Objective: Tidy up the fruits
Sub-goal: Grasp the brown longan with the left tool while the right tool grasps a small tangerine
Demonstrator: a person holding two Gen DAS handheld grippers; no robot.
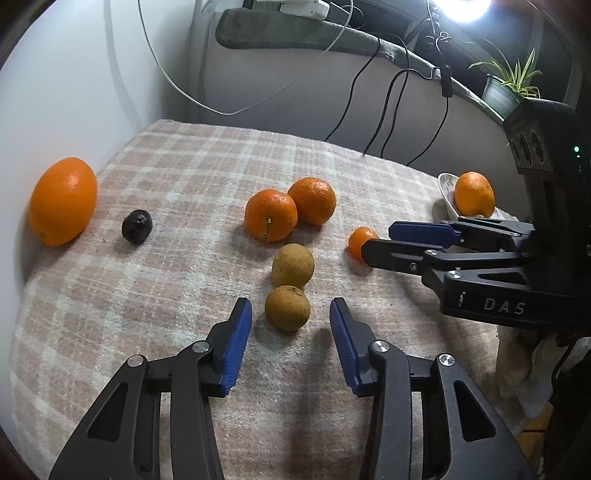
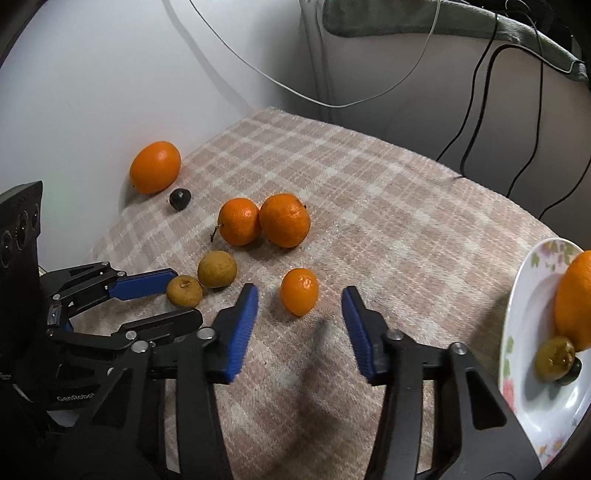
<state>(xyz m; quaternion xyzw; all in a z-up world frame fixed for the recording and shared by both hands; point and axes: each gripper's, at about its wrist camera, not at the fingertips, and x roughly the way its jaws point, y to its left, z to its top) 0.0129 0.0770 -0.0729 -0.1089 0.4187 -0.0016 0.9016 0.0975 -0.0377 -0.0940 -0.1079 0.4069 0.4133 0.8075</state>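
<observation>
The fruit lies loose on the checked cloth (image 1: 155, 173): just ahead of my left tongs (image 1: 291, 314) sits a brown fruit (image 1: 287, 307), touching a second brown one (image 1: 293, 264) behind it, and my jaws stand apart on either side of the near one, pads not on it. My right tongs (image 2: 300, 301) are likewise open, straddling a small mandarin (image 2: 299, 291) without contact. I judge both are lined up this way so each can take one piece in the same pass. Behind them two oranges (image 1: 290, 210) rest against each other mid-cloth, and far left a big orange (image 1: 62, 201) lies by the wall with a dark shrivelled fruit (image 1: 137, 226) near it. At the right edge the flowered plate (image 2: 532, 295) already holds an orange (image 2: 574, 299), a brown fruit and something dark under it, so I take that as the collecting spot, with most fruit yet to go. The cloth is soft and nubby, which should keep round fruit from rolling. Beyond are a pale wall, dangling cables (image 1: 388, 99), a grey padded ledge, a potted plant (image 1: 511, 83) and a harsh lamp (image 1: 460, 7).
</observation>
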